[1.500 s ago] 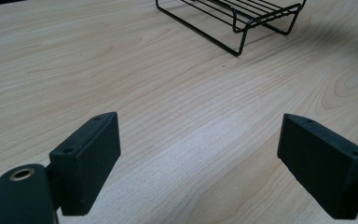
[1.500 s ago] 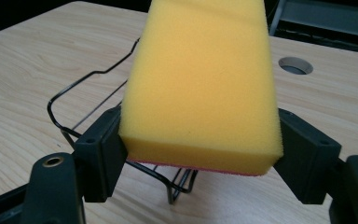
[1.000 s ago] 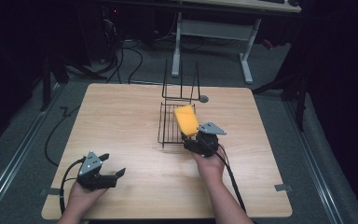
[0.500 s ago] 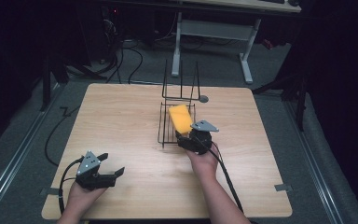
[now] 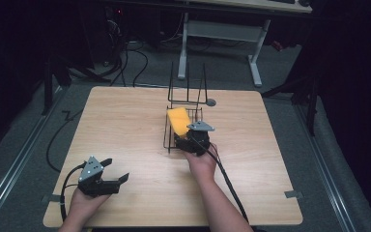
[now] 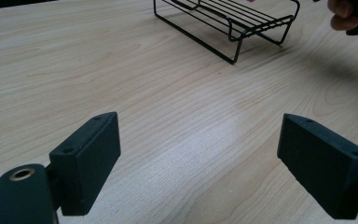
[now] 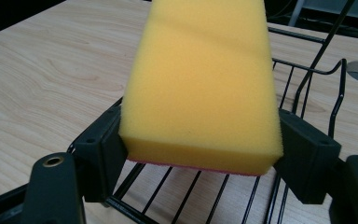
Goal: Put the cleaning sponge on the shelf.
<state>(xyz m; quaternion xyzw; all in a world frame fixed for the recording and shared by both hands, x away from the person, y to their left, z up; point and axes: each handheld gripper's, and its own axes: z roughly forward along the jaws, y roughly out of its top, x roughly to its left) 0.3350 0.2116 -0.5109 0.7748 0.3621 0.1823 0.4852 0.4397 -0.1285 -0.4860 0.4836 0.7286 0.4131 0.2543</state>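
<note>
A yellow sponge [image 5: 178,121] with a thin red underside is held over a black wire rack [image 5: 171,137] in the middle of the table. My right gripper [image 5: 186,139] is shut on the sponge's near end; in the right gripper view the sponge [image 7: 205,84] sits squeezed between both jaws, just above the rack's wires [image 7: 307,88]. My left gripper [image 5: 111,176] rests near the table's front left, open and holding nothing. In the left gripper view its gripper [image 6: 205,168] spans bare wood, with the rack [image 6: 228,23] farther off.
The wooden table [image 5: 125,125] has free room left and right of the rack. A small grey disc [image 5: 211,102] lies behind the rack. The rack's tall wire back [image 5: 188,87] rises at its far end. Cables and desk legs [image 5: 256,67] stand on the floor beyond.
My right gripper has carried the sponge a little to the left and farther over the rack. The left gripper has stayed in place.
</note>
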